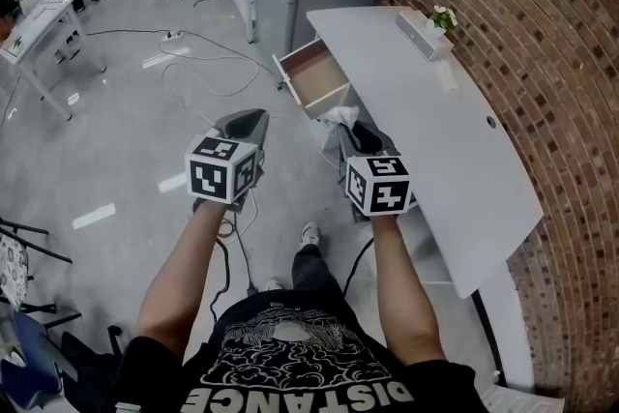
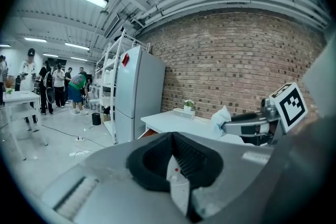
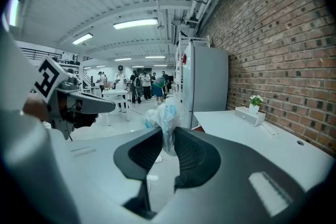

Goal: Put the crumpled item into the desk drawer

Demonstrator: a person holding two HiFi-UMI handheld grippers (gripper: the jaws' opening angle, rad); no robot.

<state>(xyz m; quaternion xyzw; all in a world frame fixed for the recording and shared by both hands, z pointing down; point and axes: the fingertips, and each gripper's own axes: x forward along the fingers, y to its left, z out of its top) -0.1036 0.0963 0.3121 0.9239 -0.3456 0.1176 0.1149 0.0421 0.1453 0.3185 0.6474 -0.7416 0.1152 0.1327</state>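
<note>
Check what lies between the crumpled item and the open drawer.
Nothing. In the head view the crumpled item, held by the right gripper, hangs just short of the drawer.

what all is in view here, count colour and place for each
brick wall: one, red-brown, right side
desk: one, white, along the brick wall
drawer: one, white with a brownish inside, pulled open at the desk's far end
planter: one, white with a small green plant, on the desk's far end
fridge: one, grey, beyond the desk
small table: one, white, far left
cables: several, dark, on the floor
people: several, far background
crumpled item: one, white with blue print, in the right gripper's jaws
right gripper: one, grey, jaws shut on the crumpled item
left gripper: one, grey, jaws together, empty
</note>
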